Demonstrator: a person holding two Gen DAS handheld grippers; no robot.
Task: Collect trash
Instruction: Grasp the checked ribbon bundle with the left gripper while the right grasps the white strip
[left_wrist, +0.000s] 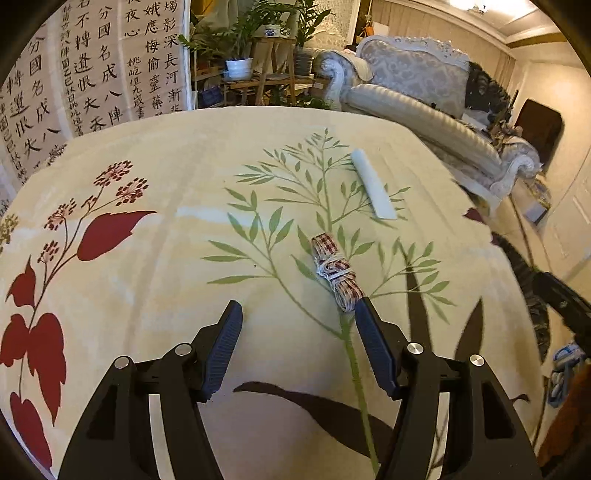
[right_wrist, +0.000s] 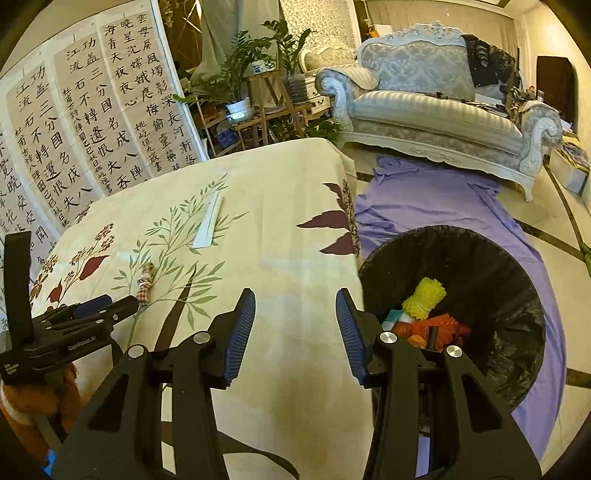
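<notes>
The left gripper (left_wrist: 299, 314) is open wide with nothing in it. It sits low in the frame, just short of the ribbon bundle (left_wrist: 336, 273), likely so it can grab it next. A white strip (left_wrist: 371, 184) lies farther up the table (left_wrist: 147, 229). The right gripper (right_wrist: 295, 306) is half open and empty, over the table edge. At lower right, the bin (right_wrist: 480, 258) stands close so trash can drop in; it holds yellow and orange scraps (right_wrist: 424, 314)

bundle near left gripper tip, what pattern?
Red-and-white check ribbon bundle, tied with pale string; clearest in the left wrist view.
</notes>
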